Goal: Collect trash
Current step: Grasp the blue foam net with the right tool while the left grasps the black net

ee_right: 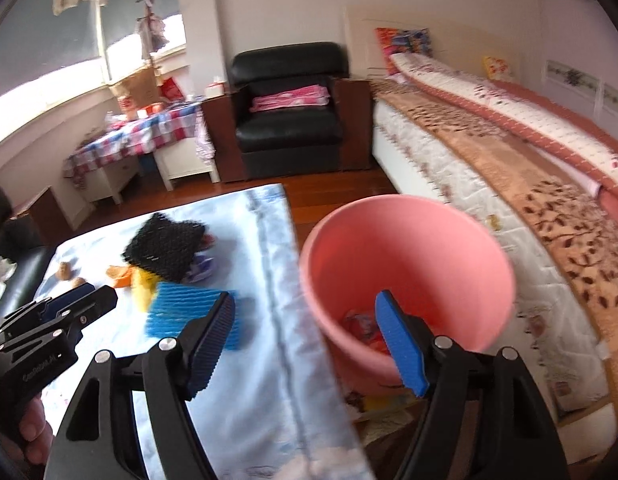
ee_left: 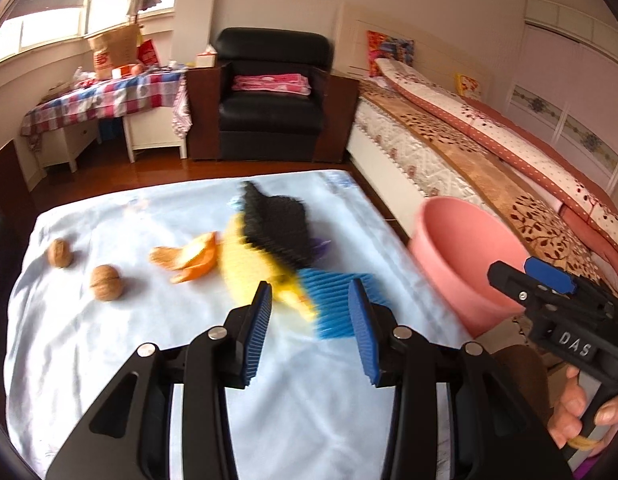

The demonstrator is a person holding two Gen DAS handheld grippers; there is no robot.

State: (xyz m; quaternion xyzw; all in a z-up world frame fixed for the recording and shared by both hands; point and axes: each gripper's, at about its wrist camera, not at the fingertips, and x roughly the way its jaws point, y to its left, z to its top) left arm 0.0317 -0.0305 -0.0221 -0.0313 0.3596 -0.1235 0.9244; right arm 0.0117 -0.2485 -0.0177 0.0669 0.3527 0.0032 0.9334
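Blurred in the left wrist view: black mesh foam sleeve (ee_left: pixel 275 222), yellow foam sheet (ee_left: pixel 245 268) beneath it, and blue ribbed foam net (ee_left: pixel 337 300), edges smeared and hard to separate; a purple scrap (ee_left: pixel 323 245) peeking from behind the black piece, too hidden to identify. Sharper on the pale blue cloth-covered table (ee_left: pixel 109 360): two brown walnuts (ee_left: pixel 105 282), well apart from the pile, and curled orange peel (ee_left: pixel 189 258) just beside the yellow sheet. Beyond the table's right edge, a round pink plastic bucket (ee_right: pixel 409 272), lower part cut off behind the right gripper (ee_right: pixel 305 344); inside at the bottom, some red-and-white crumpled wrappers (ee_right: pixel 363 328), partly hidden by the blue finger pad (ee_right: pixel 399 346) and too blurred to read. Readable on the right gripper's body in the left view, white letters "DAS"; on the left gripper's body in the right view, small faint lettering, not legible with certainty. Left gripper (ee_left: pixel 311 324) angled down over the table, jaws spread wide and empty, blue net lying just past the tips, not touched. Right gripper angled down toward the bucket mouth, jaws parted wide with nothing between them. A hand (ee_left: pixel 581 412) wrapped round the right gripper's handle, fingers curled, cut off at the frame edge.
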